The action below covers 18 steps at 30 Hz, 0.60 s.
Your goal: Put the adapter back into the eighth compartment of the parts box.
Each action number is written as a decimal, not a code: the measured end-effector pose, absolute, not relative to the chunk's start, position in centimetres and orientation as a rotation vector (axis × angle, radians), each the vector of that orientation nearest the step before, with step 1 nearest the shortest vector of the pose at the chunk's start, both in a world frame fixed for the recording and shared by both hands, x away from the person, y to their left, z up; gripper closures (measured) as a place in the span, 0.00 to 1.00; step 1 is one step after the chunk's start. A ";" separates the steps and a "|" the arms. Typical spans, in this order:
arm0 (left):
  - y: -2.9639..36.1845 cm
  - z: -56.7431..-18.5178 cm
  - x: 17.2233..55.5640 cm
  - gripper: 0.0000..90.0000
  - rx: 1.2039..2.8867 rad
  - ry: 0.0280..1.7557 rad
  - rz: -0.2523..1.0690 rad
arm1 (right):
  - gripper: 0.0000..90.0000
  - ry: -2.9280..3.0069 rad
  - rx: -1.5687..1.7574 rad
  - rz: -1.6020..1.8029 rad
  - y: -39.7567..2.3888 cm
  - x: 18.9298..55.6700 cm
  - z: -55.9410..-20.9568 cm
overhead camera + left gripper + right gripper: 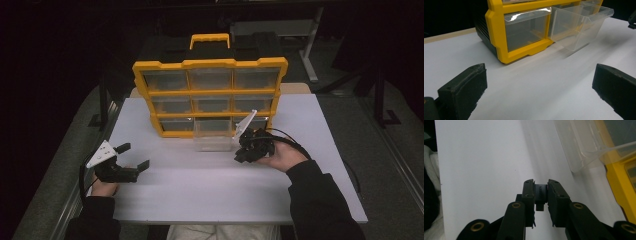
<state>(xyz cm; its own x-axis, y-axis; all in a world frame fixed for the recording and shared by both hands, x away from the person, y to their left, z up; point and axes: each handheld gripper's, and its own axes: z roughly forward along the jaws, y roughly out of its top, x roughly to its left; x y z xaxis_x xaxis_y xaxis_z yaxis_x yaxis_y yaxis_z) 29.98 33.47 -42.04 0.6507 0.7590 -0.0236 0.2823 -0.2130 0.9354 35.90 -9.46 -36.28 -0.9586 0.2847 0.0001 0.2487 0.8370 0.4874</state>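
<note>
The right gripper (541,192), clamping a small black part (540,197), is hovering just beside the pulled-out clear drawer (212,136); the left gripper (134,156) is waiting farther off, jaws apart.

Left tool (134,156) held low at the near left by the left hand (104,187), jaws spread wide and pointing across toward the right. Right tool (244,150) held in the right hand (282,156), dark-sleeved forearm angled inward, jaws closed on a small dark piece (541,195).
</note>
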 end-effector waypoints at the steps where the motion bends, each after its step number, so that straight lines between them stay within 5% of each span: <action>1: 33.5 -42.0 30.0 0.00 1.784 0.838 0.549 | 0.83 2.941 0.430 0.763 -9.5 35.9 -36.2; 18: 33.5 -42.1 30.0 0.00 1.789 0.838 0.549 | 0.83 2.915 0.428 0.754 -9.7 36.5 -34.0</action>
